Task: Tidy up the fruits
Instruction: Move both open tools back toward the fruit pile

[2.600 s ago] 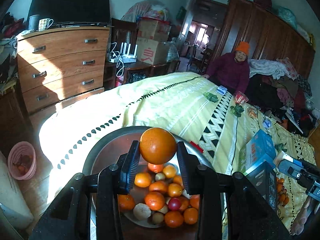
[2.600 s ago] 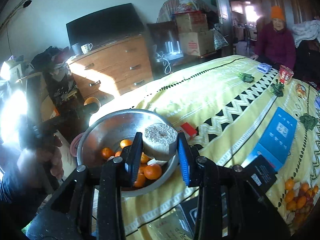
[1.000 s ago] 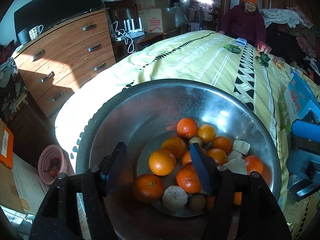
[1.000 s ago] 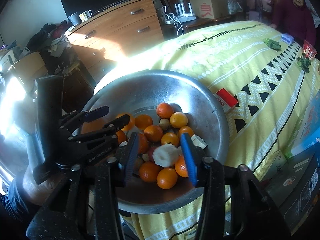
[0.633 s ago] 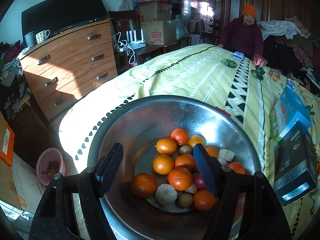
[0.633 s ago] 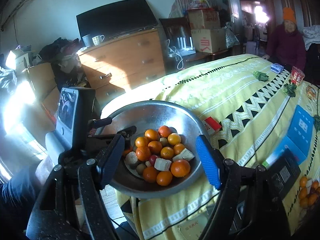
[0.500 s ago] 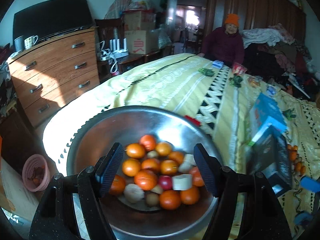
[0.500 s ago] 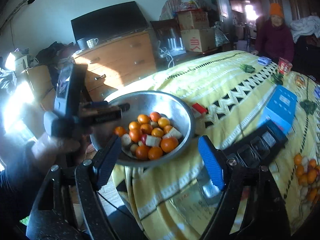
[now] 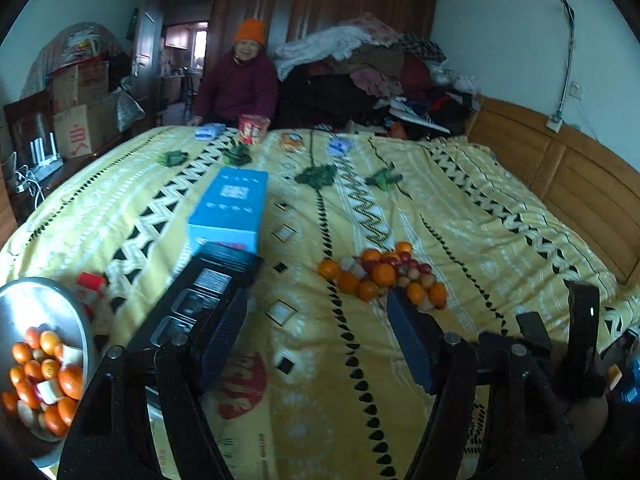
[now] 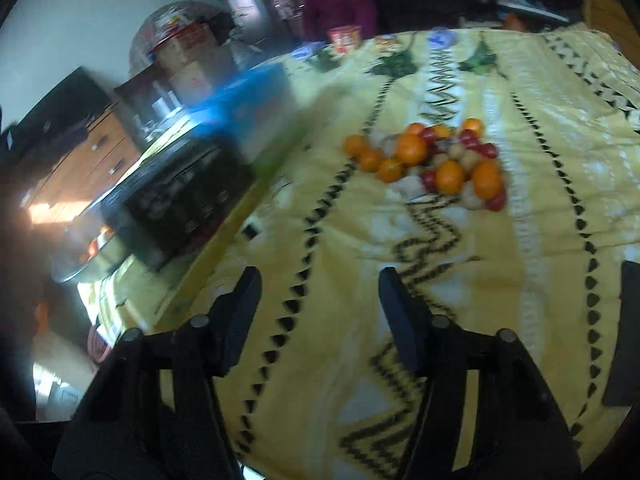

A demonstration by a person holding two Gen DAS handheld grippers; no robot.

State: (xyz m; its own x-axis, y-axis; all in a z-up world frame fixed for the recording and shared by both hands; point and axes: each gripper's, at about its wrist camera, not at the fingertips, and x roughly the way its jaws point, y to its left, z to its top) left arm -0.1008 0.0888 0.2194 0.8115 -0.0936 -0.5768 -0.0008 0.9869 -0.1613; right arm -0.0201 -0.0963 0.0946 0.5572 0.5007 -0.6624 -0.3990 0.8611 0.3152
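Item 1 — left gripper (image 9: 316, 344): jaws spread wide, nothing held; it is aimed across the yellow bedspread (image 9: 460, 200) toward the fruit pile (image 9: 380, 274).

Item 2 — right gripper (image 10: 318, 312): jaws likewise wide apart and empty, pointed at the same fruit pile (image 10: 432, 160); this view is smeared by motion.

Item 3 — fruit pile: oranges, small red fruits and pale brown ones, heaped loose on the bedspread, well apart from both grippers.

Item 4 — metal bowl (image 9: 80, 320): seen at the far left edge of the left view, part-filled with oranges and pale cut pieces, near the bed's edge.

Item 5 — obstacles: a black tray (image 9: 200, 296) and a blue box (image 9: 232, 204) lie between bowl and pile.

Step judged in hand: reach to the pile for the next pieces. An outer orange is best chosen, so that neighbours are not set rolling; the jaws should be lowered either side of 1 fruit only and closed gently, as the soft bedspread gives underneath.

Change noted: 2.6 s ago the left gripper held an orange and the right a pale chunk above the bowl; by 0.6 s ago both were released, and both views have since been swung from bowl to pile.
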